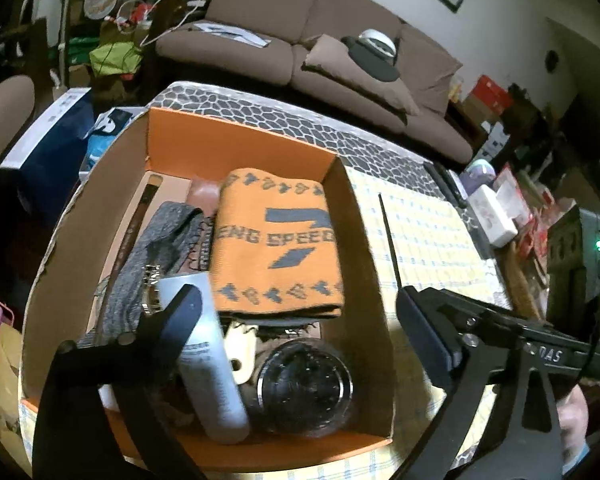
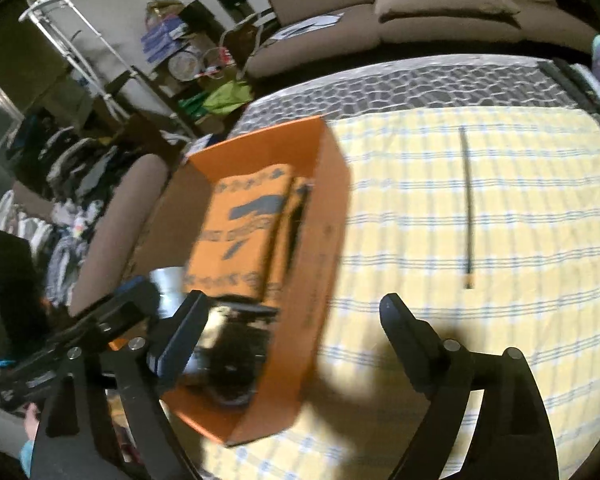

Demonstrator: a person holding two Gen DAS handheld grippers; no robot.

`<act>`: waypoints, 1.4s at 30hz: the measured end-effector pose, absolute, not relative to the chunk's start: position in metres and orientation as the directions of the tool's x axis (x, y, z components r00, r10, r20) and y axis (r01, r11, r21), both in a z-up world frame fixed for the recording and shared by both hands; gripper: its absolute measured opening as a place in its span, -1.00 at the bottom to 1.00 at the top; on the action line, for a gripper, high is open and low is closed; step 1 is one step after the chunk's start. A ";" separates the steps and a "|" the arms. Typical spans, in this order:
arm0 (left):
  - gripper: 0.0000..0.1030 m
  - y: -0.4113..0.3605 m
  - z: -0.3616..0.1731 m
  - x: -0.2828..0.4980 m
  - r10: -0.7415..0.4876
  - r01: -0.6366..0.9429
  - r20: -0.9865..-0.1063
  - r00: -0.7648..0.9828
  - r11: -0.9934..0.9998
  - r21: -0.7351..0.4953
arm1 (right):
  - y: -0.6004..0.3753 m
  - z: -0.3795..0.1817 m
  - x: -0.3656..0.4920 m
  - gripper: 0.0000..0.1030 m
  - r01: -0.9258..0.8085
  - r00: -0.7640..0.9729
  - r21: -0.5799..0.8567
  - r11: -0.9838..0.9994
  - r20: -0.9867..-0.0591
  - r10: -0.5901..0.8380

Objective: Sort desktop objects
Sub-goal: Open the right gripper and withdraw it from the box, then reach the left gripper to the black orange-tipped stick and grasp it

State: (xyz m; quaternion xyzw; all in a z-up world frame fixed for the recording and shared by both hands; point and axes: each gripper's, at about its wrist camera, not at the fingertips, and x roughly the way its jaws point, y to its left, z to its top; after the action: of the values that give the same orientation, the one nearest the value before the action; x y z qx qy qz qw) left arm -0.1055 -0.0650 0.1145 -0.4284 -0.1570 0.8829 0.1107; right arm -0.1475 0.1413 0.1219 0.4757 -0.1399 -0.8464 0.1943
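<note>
An orange cardboard box (image 1: 240, 136) stands on the yellow checked tablecloth (image 1: 432, 232). Inside it lie a folded orange towel (image 1: 276, 240), a grey cloth (image 1: 156, 240), a white tube (image 1: 212, 368), a wristwatch (image 1: 152, 288) and a round glass jar (image 1: 304, 384). My left gripper (image 1: 300, 316) hangs open above the box's near end, with nothing between its fingers. A thin black stick (image 2: 468, 208) lies on the cloth to the right of the box (image 2: 320, 240). My right gripper (image 2: 292, 316) is open and empty, with one finger over the box and the other over the cloth.
A brown sofa (image 1: 300, 40) runs behind the table. A black remote (image 1: 448, 184), a white box (image 1: 496, 216) and red packets crowd the table's right edge. Bags and boxes fill the floor to the left. The yellow cloth (image 2: 500, 320) spreads right of the box.
</note>
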 end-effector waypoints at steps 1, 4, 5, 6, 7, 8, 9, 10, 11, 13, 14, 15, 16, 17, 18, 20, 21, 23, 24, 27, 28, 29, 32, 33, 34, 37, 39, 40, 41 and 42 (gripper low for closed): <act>0.98 -0.061 0.115 -0.106 0.329 -0.067 -0.722 -0.609 -0.928 -0.366 | 0.144 0.121 -0.148 0.80 0.190 -0.477 0.409 -0.893 -0.756 -0.448; 0.98 -0.046 0.116 -0.105 0.325 -0.090 -0.725 -0.607 -0.935 -0.344 | 0.154 0.120 -0.145 0.86 0.178 -0.489 0.382 -0.907 -0.765 -0.418; 0.98 -0.041 0.116 -0.105 0.325 -0.096 -0.727 -0.605 -0.936 -0.339 | 0.156 0.119 -0.145 0.86 0.175 -0.491 0.376 -0.910 -0.767 -0.412; 0.98 -0.036 0.116 -0.104 0.326 -0.099 -0.728 -0.602 -0.936 -0.338 | 0.160 0.120 -0.144 0.86 0.172 -0.495 0.370 -0.913 -0.769 -0.405; 0.98 -0.031 0.116 -0.103 0.332 -0.101 -0.728 -0.600 -0.934 -0.343 | 0.163 0.120 -0.143 0.86 0.170 -0.497 0.367 -0.915 -0.769 -0.401; 0.98 -0.027 0.117 -0.103 0.340 -0.104 -0.726 -0.598 -0.931 -0.350 | 0.167 0.120 -0.143 0.86 0.165 -0.502 0.362 -0.917 -0.770 -0.394; 0.98 -0.021 0.118 -0.102 0.346 -0.108 -0.724 -0.597 -0.929 -0.355 | 0.169 0.121 -0.143 0.86 0.162 -0.506 0.361 -0.919 -0.769 -0.391; 0.98 -0.017 0.118 -0.101 0.348 -0.113 -0.723 -0.596 -0.928 -0.354 | 0.172 0.122 -0.143 0.86 0.157 -0.510 0.360 -0.920 -0.768 -0.388; 0.98 -0.012 0.119 -0.101 0.349 -0.118 -0.723 -0.596 -0.929 -0.350 | 0.175 0.123 -0.142 0.86 0.151 -0.516 0.360 -0.920 -0.766 -0.384; 0.99 -0.002 0.119 -0.099 0.347 -0.133 -0.723 -0.597 -0.932 -0.338 | 0.183 0.124 -0.141 0.87 0.138 -0.527 0.357 -0.924 -0.763 -0.374; 0.99 0.003 0.120 -0.098 0.342 -0.136 -0.723 -0.600 -0.934 -0.329 | 0.185 0.124 -0.141 0.89 0.134 -0.529 0.354 -0.926 -0.764 -0.369; 0.99 0.006 0.121 -0.097 0.339 -0.140 -0.722 -0.604 -0.936 -0.322 | 0.189 0.124 -0.141 0.96 0.125 -0.534 0.348 -0.929 -0.766 -0.359; 0.99 0.009 0.121 -0.096 0.336 -0.145 -0.721 -0.606 -0.938 -0.316 | 0.194 0.124 -0.141 0.99 0.114 -0.542 0.340 -0.934 -0.766 -0.345; 0.99 0.013 0.122 -0.096 0.332 -0.148 -0.720 -0.609 -0.940 -0.308 | 0.197 0.124 -0.141 0.99 0.107 -0.550 0.335 -0.936 -0.765 -0.336; 0.99 0.019 0.124 -0.094 0.327 -0.159 -0.716 -0.617 -0.943 -0.294 | 0.205 0.125 -0.140 0.99 0.093 -0.562 0.324 -0.942 -0.764 -0.318; 0.99 0.029 0.128 -0.091 0.330 -0.185 -0.702 -0.631 -0.943 -0.277 | 0.215 0.126 -0.140 0.99 0.072 -0.571 0.311 -0.948 -0.766 -0.295; 0.99 0.037 0.130 -0.089 0.328 -0.204 -0.693 -0.641 -0.944 -0.259 | 0.222 0.127 -0.140 0.99 0.058 -0.576 0.310 -0.949 -0.766 -0.286; 0.99 0.051 0.131 -0.087 0.326 -0.231 -0.692 -0.644 -0.945 -0.230 | 0.237 0.129 -0.140 0.99 0.036 -0.587 0.322 -0.946 -0.760 -0.281; 0.99 0.058 0.131 -0.088 0.324 -0.240 -0.699 -0.637 -0.946 -0.220 | 0.247 0.130 -0.139 0.99 0.019 -0.593 0.334 -0.943 -0.755 -0.279; 0.99 0.078 0.127 -0.088 0.327 -0.259 -0.719 -0.614 -0.943 -0.208 | 0.270 0.132 -0.138 0.99 -0.026 -0.607 0.357 -0.934 -0.747 -0.269; 0.99 0.084 0.127 -0.088 0.329 -0.270 -0.721 -0.609 -0.941 -0.202 | 0.275 0.133 -0.138 0.99 -0.038 -0.609 0.364 -0.931 -0.747 -0.267; 0.99 0.089 0.126 -0.088 0.330 -0.278 -0.723 -0.607 -0.940 -0.196 | 0.287 0.134 -0.138 0.99 -0.061 -0.613 0.381 -0.923 -0.744 -0.266; 0.98 0.111 0.120 -0.095 0.338 -0.302 -0.734 -0.590 -0.935 -0.188 | 0.308 0.136 -0.136 0.99 -0.103 -0.625 0.421 -0.901 -0.732 -0.271; 0.98 0.119 0.116 -0.100 0.342 -0.304 -0.741 -0.578 -0.933 -0.194 | 0.316 0.137 -0.136 0.99 -0.113 -0.629 0.431 -0.895 -0.729 -0.271; 0.96 0.124 0.113 -0.104 0.346 -0.303 -0.747 -0.568 -0.932 -0.201 | 0.322 0.137 -0.135 0.99 -0.122 -0.632 0.437 -0.891 -0.727 -0.269; 0.66 0.142 0.099 -0.117 0.336 -0.292 -0.773 -0.538 -0.935 -0.203 | 0.338 0.137 -0.131 0.99 -0.146 -0.640 0.453 -0.880 -0.721 -0.265; 0.49 0.156 0.089 -0.125 0.321 -0.297 -0.791 -0.521 -0.937 -0.185 | 0.349 0.136 -0.130 0.99 -0.167 -0.641 0.471 -0.866 -0.719 -0.268; 0.42 0.161 0.085 -0.129 0.316 -0.302 -0.797 -0.515 -0.937 -0.177 | 0.354 0.135 -0.129 0.99 -0.173 -0.640 0.481 -0.859 -0.718 -0.273; 0.35 0.167 0.080 -0.133 0.311 -0.306 -0.804 -0.508 -0.937 -0.169 | 0.359 0.135 -0.128 0.99 -0.178 -0.642 0.488 -0.855 -0.716 -0.275; 0.29 0.172 0.075 -0.138 0.307 -0.308 -0.810 -0.499 -0.937 -0.165 | 0.362 0.135 -0.128 0.99 -0.183 -0.643 0.492 -0.851 -0.715 -0.275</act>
State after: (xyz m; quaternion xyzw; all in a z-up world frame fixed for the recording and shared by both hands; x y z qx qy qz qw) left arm -0.1380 0.1721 0.0748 -0.4680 0.0004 0.8657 0.1774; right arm -0.1281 0.3618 0.1348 0.4215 -0.2715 -0.8648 0.0268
